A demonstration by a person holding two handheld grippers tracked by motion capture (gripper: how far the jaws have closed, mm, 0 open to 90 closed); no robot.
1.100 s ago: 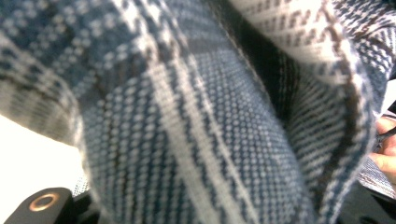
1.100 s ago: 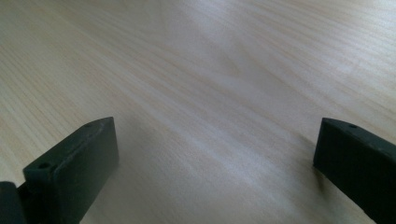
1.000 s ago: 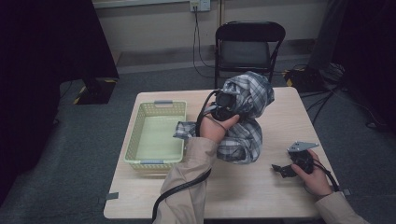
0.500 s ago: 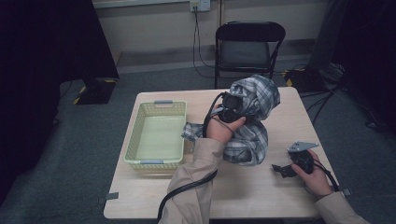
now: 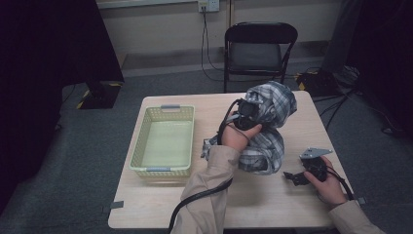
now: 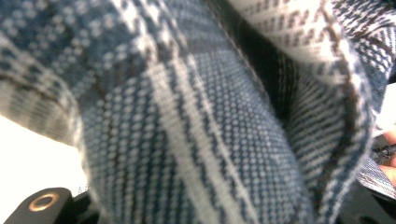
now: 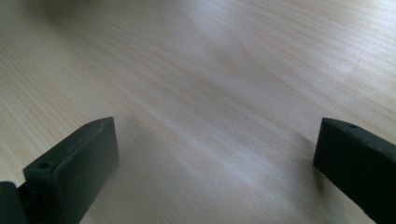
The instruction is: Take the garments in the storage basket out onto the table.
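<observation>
Shifted rightward, left hand-held gripper (image 5: 247, 113) seemingly clamps one plaid cloth (image 5: 269, 127); right hand-held gripper (image 5: 295, 177) gapes.

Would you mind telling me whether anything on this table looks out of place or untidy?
Only the blue-and-white plaid cloth: it sits crumpled in a heap on the light wooden table, bunched up around the left gripper. The pale green plastic basket stands square and empty.
</observation>
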